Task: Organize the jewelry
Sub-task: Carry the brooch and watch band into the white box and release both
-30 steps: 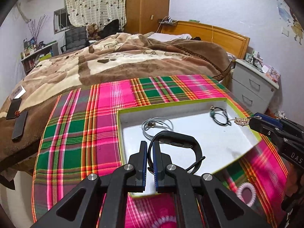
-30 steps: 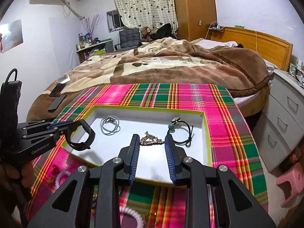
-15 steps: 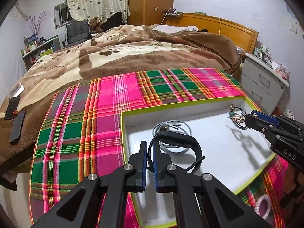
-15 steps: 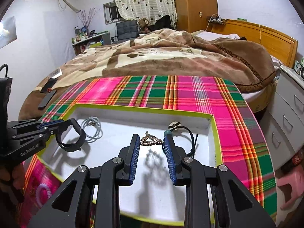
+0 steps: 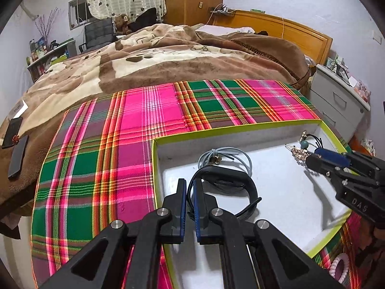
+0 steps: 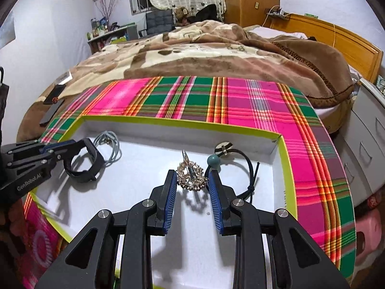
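A white tray with a lime-green rim [image 5: 240,130] [image 6: 168,121] lies on plaid cloth. My left gripper [image 5: 189,185] [image 6: 63,145] is shut on a black wristband [image 5: 231,178] [image 6: 84,166], which hangs low over the tray's left part. My right gripper [image 6: 192,175] [image 5: 312,156] is shut on a gold rhinestone brooch [image 6: 190,181] [image 5: 299,153], held just above the tray floor with its shadow beneath. In the tray lie a grey-blue cord loop [image 5: 223,156] [image 6: 108,144] and a black hair tie with a teal bead [image 6: 240,163] [image 5: 310,139].
The pink and green plaid cloth [image 5: 144,120] covers the foot of a bed with a brown blanket [image 5: 168,60]. Pale pink spiral hair ties [image 5: 339,265] [image 6: 41,243] lie on the cloth near the tray. Phones [image 5: 14,144] rest at the left, grey drawers [image 5: 341,103] at the right.
Both grippers have come forward and lower over the tray, each keeping its item. The brooch and the wristband now hang close above the tray floor.
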